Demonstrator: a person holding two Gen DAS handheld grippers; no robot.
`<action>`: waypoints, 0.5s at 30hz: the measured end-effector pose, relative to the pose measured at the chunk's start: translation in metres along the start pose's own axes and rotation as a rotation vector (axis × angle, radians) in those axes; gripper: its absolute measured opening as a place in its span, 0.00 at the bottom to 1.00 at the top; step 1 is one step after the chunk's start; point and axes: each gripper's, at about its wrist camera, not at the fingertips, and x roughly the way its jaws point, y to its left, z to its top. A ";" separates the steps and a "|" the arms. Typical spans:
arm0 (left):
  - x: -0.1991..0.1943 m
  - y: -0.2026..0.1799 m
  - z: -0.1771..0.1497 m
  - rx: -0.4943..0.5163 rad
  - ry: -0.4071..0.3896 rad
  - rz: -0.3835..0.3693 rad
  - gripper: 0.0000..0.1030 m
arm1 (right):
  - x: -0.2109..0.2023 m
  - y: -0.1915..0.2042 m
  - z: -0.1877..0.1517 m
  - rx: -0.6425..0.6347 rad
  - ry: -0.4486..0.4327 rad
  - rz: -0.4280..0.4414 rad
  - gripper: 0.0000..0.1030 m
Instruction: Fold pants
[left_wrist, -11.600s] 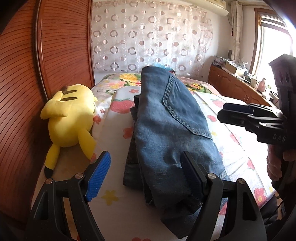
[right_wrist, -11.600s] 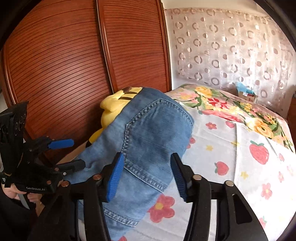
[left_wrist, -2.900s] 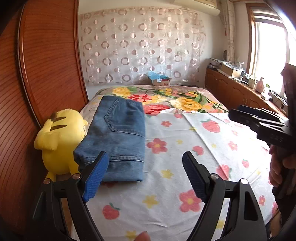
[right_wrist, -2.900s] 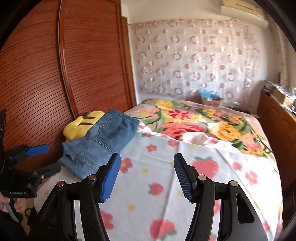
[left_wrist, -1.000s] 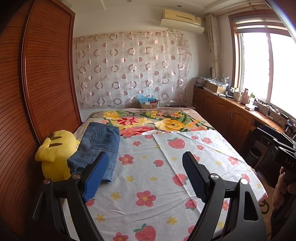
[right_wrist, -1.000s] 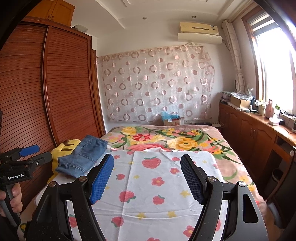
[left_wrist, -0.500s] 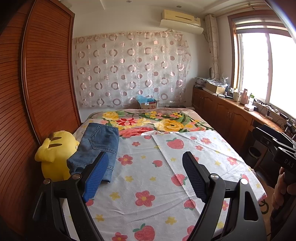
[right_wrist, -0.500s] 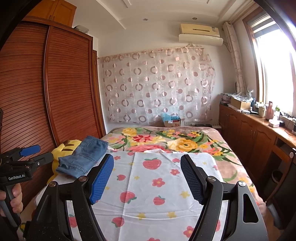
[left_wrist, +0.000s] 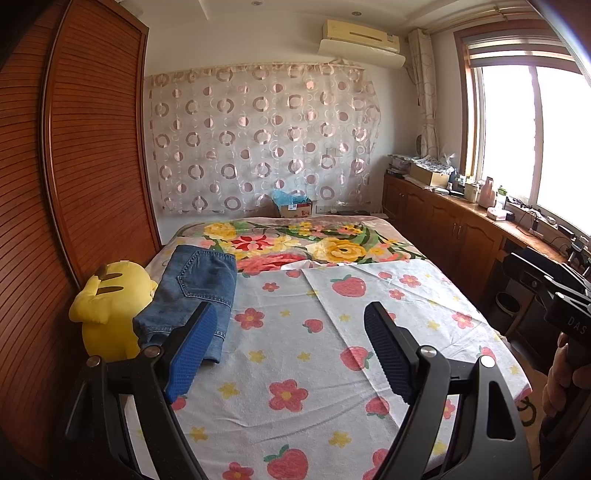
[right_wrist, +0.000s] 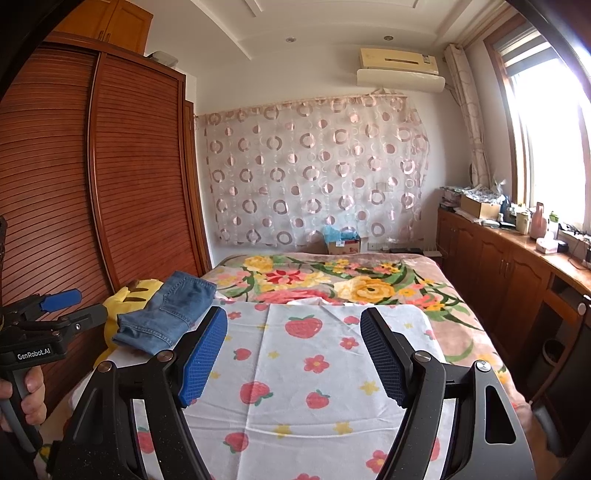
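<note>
Both grippers have pulled back; folded pants (left_wrist: 192, 291) lie on bed (left_wrist: 332, 369); fingers spread, empty.

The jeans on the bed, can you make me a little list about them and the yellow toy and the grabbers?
jeans: folded, lying flat on the bed's left side
yellow plush toy: beside the jeans, against the wooden wardrobe
sheet: strawberries and flowers
left gripper: open, holding nothing
right gripper: open, holding nothing
</note>
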 end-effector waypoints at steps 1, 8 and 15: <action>0.000 0.000 0.000 -0.001 -0.001 -0.002 0.80 | 0.000 0.000 -0.001 -0.001 0.000 0.001 0.74; -0.002 -0.001 -0.001 -0.001 0.000 -0.003 0.80 | 0.000 0.001 -0.001 -0.001 -0.002 0.001 0.74; -0.002 -0.001 -0.001 -0.001 0.000 -0.003 0.80 | 0.000 0.001 -0.002 -0.002 -0.003 0.000 0.74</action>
